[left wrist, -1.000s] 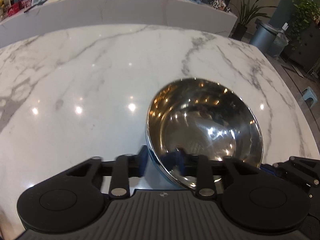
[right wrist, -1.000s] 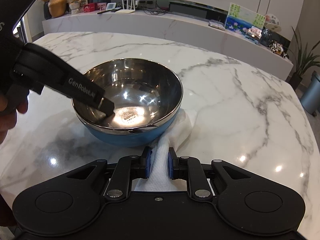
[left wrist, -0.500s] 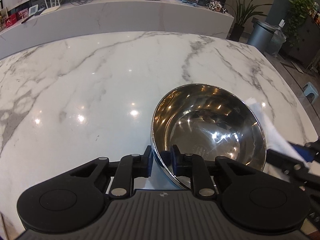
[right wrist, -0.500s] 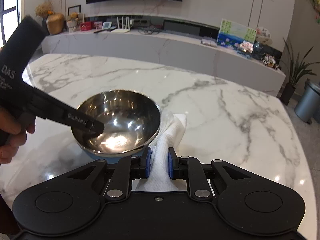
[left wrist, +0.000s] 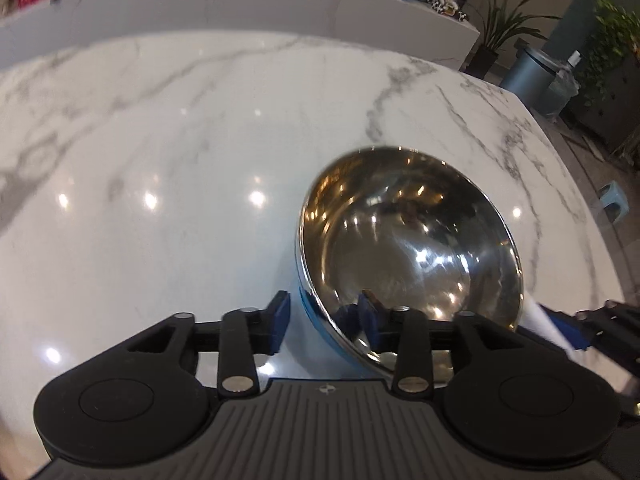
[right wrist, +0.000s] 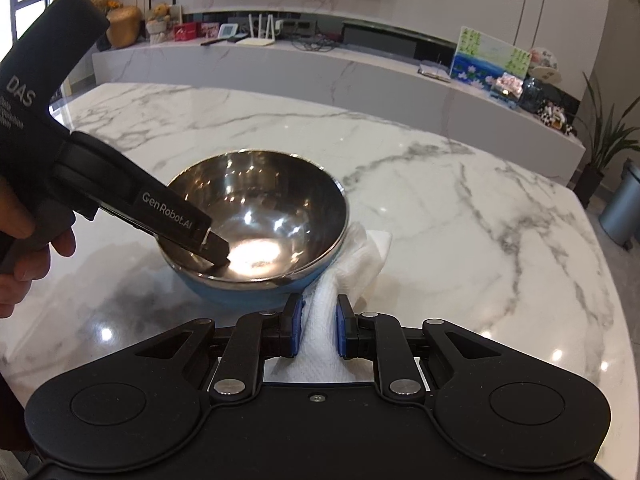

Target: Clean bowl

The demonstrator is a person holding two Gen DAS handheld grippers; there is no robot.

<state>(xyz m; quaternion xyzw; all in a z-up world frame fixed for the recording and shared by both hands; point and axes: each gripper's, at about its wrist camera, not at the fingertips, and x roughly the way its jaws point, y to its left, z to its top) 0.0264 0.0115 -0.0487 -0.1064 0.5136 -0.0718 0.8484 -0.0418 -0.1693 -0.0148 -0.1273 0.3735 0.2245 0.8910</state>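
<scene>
A steel bowl [left wrist: 412, 256] with a blue outside sits on the white marble table [left wrist: 180, 140]; it also shows in the right wrist view [right wrist: 260, 220]. My left gripper [left wrist: 324, 318] straddles the bowl's near rim, one finger inside and one outside, with a wide gap between the pads. In the right wrist view the left gripper [right wrist: 216, 250] reaches into the bowl from the left. My right gripper [right wrist: 316, 330] is shut on a white paper towel [right wrist: 352, 264] that lies beside the bowl's right side.
A long marble counter [right wrist: 320, 68] with routers, pictures and ornaments runs behind the table. A grey bin [right wrist: 620, 208] and potted plants [left wrist: 500, 28] stand off the table's right edge. A person's hand [right wrist: 24, 248] holds the left gripper.
The left gripper's jaws have widened around the bowl's rim and the bowl sits tilted toward it. The right gripper with the towel has drawn back a little from the bowl.
</scene>
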